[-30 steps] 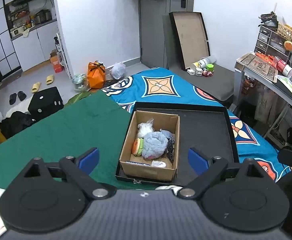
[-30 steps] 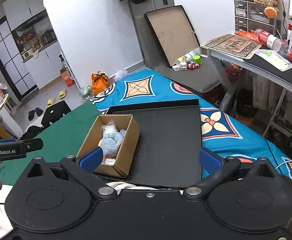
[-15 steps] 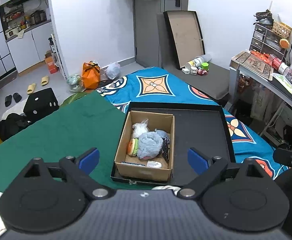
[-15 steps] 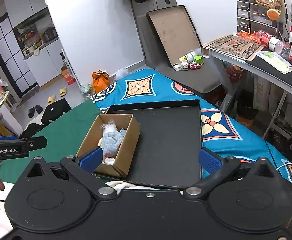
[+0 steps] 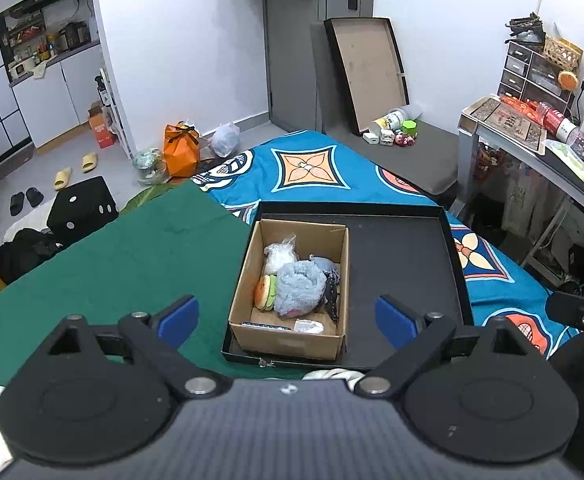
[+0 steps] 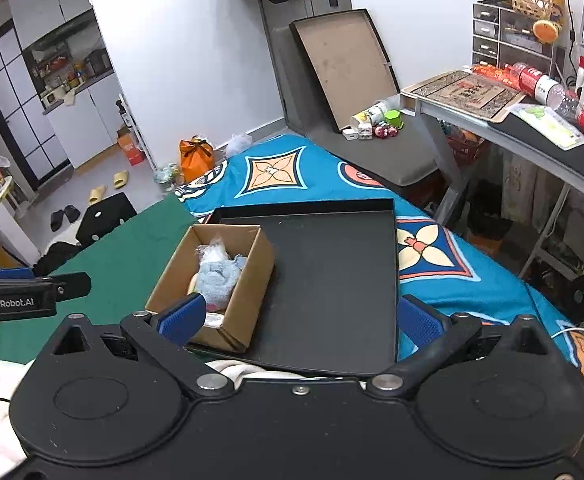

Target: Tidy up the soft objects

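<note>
A brown cardboard box (image 5: 292, 334) stands in the left part of a black tray (image 5: 404, 264) on the bed. In it lie a fluffy light-blue cloth (image 5: 298, 288), a burger-shaped plush (image 5: 265, 292), a clear bag of white stuff (image 5: 280, 254) and a dark item (image 5: 332, 288). The box (image 6: 248, 284) and the tray (image 6: 332, 280) also show in the right wrist view, with the blue cloth (image 6: 216, 278) inside. My left gripper (image 5: 288, 316) is open and empty, held above the box's near side. My right gripper (image 6: 300, 318) is open and empty over the tray's near edge.
A green cloth (image 5: 112, 272) covers the bed left of the tray and a blue patterned sheet (image 5: 312, 168) lies beyond it. White fabric (image 6: 248, 370) lies at the tray's near edge. A grey desk (image 6: 512, 136) stands at the right.
Both views have shifted slightly; the box and tray sit a little further left and nearer in the left wrist view. Both grippers stay open and nothing in the box moved.
</note>
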Available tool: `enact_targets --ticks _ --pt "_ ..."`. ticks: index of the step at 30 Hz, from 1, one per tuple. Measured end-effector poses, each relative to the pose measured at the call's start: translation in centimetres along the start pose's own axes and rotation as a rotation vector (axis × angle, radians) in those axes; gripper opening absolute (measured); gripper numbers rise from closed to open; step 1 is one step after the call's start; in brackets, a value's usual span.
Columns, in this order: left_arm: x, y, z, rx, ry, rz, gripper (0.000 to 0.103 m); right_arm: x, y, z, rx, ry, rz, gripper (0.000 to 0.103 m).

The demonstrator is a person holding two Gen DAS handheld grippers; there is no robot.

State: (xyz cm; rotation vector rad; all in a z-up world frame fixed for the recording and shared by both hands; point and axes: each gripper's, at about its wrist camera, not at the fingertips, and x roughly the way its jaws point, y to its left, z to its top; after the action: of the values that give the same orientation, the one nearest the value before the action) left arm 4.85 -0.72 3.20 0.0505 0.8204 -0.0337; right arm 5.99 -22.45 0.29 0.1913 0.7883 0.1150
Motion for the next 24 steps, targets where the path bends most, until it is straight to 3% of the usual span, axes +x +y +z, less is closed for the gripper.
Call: enact_targets --ticks 24 --pt "0.21 -0.04 -0.08 0.003 0.004 -0.003 0.094 0.01 0.20 0.04 -0.004 0.007 0.003 0.103"
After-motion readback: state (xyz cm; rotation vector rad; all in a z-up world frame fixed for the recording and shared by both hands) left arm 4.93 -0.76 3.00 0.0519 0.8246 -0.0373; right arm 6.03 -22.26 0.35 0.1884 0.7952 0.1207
